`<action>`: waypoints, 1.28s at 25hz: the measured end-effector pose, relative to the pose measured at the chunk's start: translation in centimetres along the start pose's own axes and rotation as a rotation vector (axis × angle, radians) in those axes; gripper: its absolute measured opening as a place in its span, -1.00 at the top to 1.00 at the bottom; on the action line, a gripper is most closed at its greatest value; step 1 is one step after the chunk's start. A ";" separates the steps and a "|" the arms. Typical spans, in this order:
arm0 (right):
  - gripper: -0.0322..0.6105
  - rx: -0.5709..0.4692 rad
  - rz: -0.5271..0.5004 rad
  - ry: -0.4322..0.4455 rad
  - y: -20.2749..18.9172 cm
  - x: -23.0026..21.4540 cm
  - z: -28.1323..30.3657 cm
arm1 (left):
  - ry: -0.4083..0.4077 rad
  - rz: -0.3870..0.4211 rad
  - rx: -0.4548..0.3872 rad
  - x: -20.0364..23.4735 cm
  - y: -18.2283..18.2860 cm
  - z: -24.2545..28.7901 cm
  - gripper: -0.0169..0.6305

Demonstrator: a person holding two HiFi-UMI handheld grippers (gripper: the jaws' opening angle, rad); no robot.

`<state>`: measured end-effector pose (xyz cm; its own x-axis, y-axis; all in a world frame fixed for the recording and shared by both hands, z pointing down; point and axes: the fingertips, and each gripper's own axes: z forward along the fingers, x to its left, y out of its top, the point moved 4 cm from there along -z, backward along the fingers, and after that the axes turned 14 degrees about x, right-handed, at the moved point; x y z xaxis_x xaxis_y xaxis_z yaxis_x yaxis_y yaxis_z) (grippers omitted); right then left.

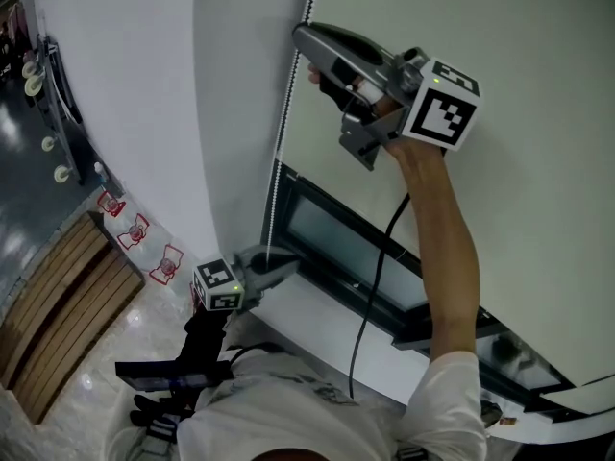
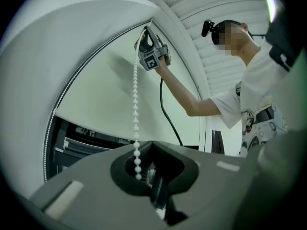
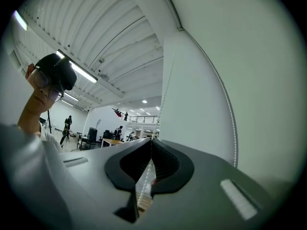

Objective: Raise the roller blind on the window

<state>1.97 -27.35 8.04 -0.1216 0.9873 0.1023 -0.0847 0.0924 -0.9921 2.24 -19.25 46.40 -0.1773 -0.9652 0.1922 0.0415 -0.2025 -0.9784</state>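
Observation:
A pale roller blind [image 1: 538,75] covers most of the window, and dark glass and frame [image 1: 336,243] show below its bottom edge. A white bead chain [image 1: 281,137] hangs along the blind's left edge. High on the chain, my right gripper [image 1: 300,33] is shut on it, and beads show between the jaws [image 3: 144,176]. Lower down, at sill height, my left gripper [image 1: 291,266] is shut on the same chain. The chain [image 2: 135,104] runs straight down from the right gripper [image 2: 145,30] into the left jaws [image 2: 151,145].
A white wall panel [image 1: 144,84] stands left of the chain. A white sill [image 1: 322,329] runs under the window. The right gripper's black cable [image 1: 370,296] hangs down past the sill. A wooden slatted bench [image 1: 53,305] sits on the floor at the lower left.

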 end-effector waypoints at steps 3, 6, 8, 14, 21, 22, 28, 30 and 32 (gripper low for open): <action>0.88 0.000 0.012 0.017 -0.1 0.6 -0.3 | -0.001 -0.003 -0.002 0.0 0.1 0.0 0.95; 0.88 -0.009 0.024 0.018 -0.5 0.8 -0.8 | -0.002 0.001 -0.004 0.0 0.3 0.0 0.95; 0.88 -0.004 0.027 0.017 -1.2 0.9 -1.0 | -0.002 0.002 -0.004 0.1 0.3 0.0 0.95; 0.88 0.063 0.034 0.020 -4.7 1.9 -0.5 | -0.002 0.008 -0.005 0.1 0.5 0.0 0.95; 0.88 0.163 0.128 0.059 -13.0 4.1 0.6 | -0.003 0.010 -0.006 0.0 0.8 0.0 0.95; 0.88 0.168 0.145 0.065 -14.0 4.4 0.6 | -0.003 0.010 -0.005 0.0 0.8 0.0 0.95; 0.88 0.170 0.203 0.081 -17.6 5.9 0.2 | 0.006 0.007 -0.001 0.2 0.9 -0.2 0.95; 0.88 0.179 0.208 0.082 -18.4 6.4 0.3 | 0.006 0.009 -0.001 0.3 0.9 -0.3 0.95; 0.88 0.212 0.211 0.090 -19.5 6.9 0.7 | 0.008 0.012 -0.005 0.3 1.1 -0.3 0.95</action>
<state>2.12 -22.44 28.15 -0.0715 0.9901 -0.1206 -0.2726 -0.1357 -0.9525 1.90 -19.76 45.38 -0.1846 -0.9662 0.1799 0.0389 -0.1901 -0.9810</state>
